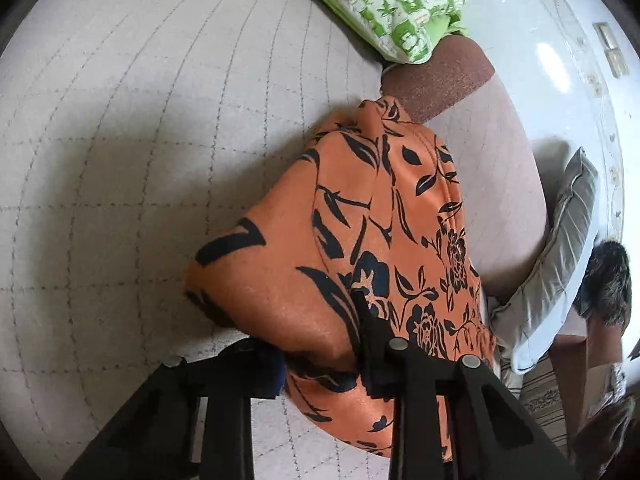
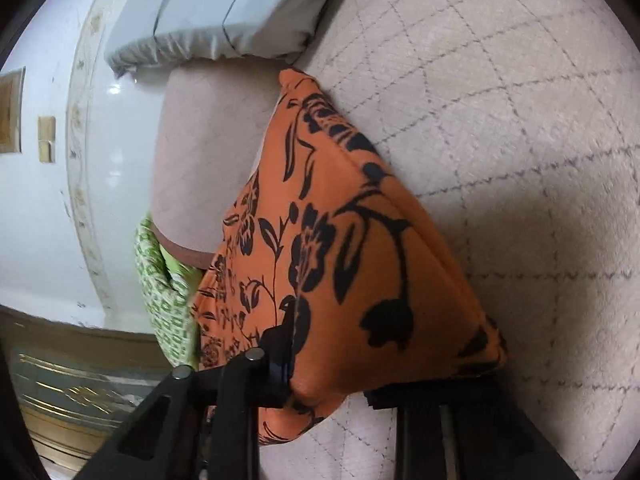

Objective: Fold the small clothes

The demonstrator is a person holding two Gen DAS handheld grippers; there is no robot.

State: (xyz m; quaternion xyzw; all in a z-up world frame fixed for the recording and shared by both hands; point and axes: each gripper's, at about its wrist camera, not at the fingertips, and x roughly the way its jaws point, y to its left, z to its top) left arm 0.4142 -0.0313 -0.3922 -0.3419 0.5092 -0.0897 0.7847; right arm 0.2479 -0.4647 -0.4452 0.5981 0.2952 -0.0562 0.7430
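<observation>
left gripper [image 1: 320,356] is clamped on the orange garment [image 1: 360,220], both black fingers pinching a bunched fold of the fabric right at the tips. from those fingers the cloth runs forward and away, draped in soft ridges over the quilted beige cushion [image 1: 140,140], its far corner ending just short of a brown strip of upholstery [image 1: 436,80]. black leaves and flowers are printed all over the cloth. ahead and a touch to the right of the claw, past the garment's far end, sits a green and white patterned pillow [image 1: 392,4]. off to the right of the fingers, beyond the cushion's edge, a grey cushion [image 1: 560,264] leans down toward the glossy white floor [image 1: 560,40].

over to the right gripper [image 2: 328,376], and it is clenched on the orange garment [image 2: 340,220] too, a thick fold squeezed between its two black fingers. the cloth rises ahead of this claw in a tented ridge, lying on the quilted beige cushion [image 2: 500,120] and spilling left over its edge. far ahead, a grey cushion [image 2: 224,12] rests at the seat's end. left of the fingers and lower, the green and white patterned pillow [image 2: 168,300] peeks out, with white floor [image 2: 44,220] beyond.
</observation>
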